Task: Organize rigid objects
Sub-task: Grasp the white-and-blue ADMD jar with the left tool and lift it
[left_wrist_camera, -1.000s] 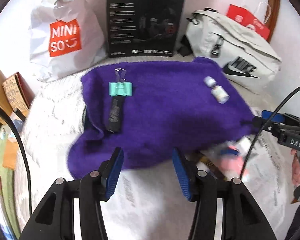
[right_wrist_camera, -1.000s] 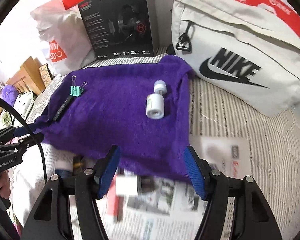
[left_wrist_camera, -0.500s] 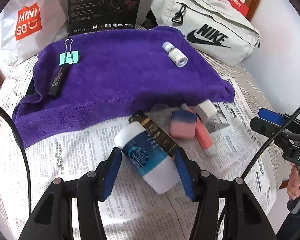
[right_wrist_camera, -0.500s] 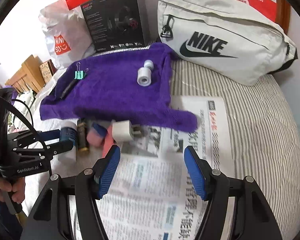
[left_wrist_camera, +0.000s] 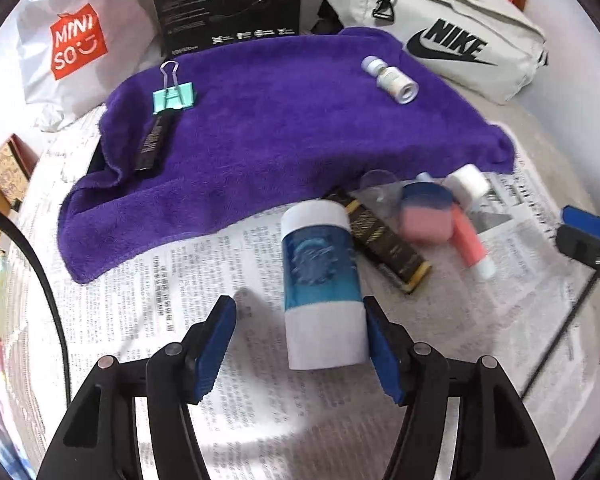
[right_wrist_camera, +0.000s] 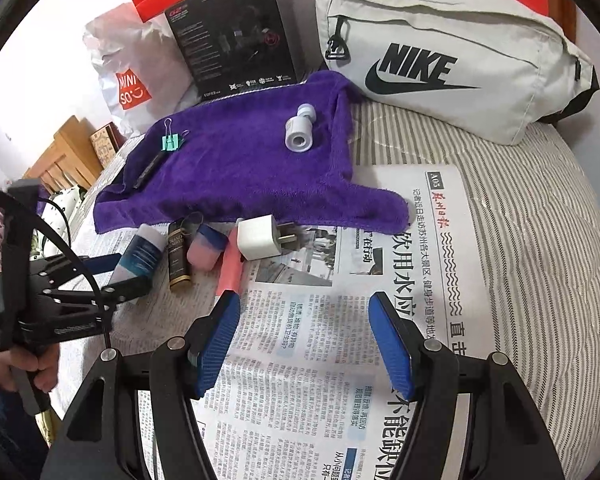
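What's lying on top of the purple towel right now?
On the purple towel: a teal binder clip, a black tube and a small white bottle. Whatever lies under the towel is covered.

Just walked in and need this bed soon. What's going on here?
A person is sorting small items on newspaper with a tool in each hand. The left tool has just been opening around a blue-and-white bottle lying between its jaws, not clamped. The right tool is open over the newspaper, holding nothing. A binder clip, a black tube and a small vial already lie on the purple towel; a charger and others wait beside it.
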A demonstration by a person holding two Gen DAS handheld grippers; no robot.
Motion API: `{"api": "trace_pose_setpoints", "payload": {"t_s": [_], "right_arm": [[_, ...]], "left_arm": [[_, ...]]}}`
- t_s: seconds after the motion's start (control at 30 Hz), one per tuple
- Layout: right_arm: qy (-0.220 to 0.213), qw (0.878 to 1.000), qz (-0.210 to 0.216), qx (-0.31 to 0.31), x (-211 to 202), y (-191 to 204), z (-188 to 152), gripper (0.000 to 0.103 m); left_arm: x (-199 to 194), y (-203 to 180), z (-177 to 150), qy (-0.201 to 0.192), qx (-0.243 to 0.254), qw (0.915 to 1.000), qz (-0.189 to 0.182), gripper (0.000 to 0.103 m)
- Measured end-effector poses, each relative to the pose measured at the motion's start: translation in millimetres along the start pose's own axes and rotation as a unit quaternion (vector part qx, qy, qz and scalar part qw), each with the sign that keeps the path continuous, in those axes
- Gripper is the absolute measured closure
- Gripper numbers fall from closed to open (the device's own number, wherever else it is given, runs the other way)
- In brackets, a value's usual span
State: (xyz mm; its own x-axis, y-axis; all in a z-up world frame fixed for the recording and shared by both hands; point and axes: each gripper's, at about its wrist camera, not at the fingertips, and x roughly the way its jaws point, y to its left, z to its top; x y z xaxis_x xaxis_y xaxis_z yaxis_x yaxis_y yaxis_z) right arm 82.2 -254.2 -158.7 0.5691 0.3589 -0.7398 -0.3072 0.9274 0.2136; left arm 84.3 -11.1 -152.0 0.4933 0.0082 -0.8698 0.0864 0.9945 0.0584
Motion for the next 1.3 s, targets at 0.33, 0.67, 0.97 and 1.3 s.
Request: {"api": "trace_pose_setpoints", "payload": {"t_s": [0.33,0.67,0.97,1.3], "right_arm": [[0.012,1.0,0.01,0.023,8.0,-8.5,-4.1,0.037],[0.024,1.0,0.007,0.012,18.2,-1.4,-8.0,0.037],[0.039,0.999,0.011,0.009,27.8,5.7,-11.1,0.037],[0.028,1.0,0.005,-0.009,34.0,19.6,5.2,0.037]], "left_arm": [[6.5,14.8,8.3,-0.014,0.004,0.9998,0.011,0.042],[7.3,17.1,9.3,-0.022,-0.003,0.9997,0.001,0.06],[6.1,22.8,8.5,-0.026,-0.006,0.9996,-0.004,0.067],[5.0,27.6,5.7,-0.03,-0.014,0.9995,-0.002,0.068]]}}
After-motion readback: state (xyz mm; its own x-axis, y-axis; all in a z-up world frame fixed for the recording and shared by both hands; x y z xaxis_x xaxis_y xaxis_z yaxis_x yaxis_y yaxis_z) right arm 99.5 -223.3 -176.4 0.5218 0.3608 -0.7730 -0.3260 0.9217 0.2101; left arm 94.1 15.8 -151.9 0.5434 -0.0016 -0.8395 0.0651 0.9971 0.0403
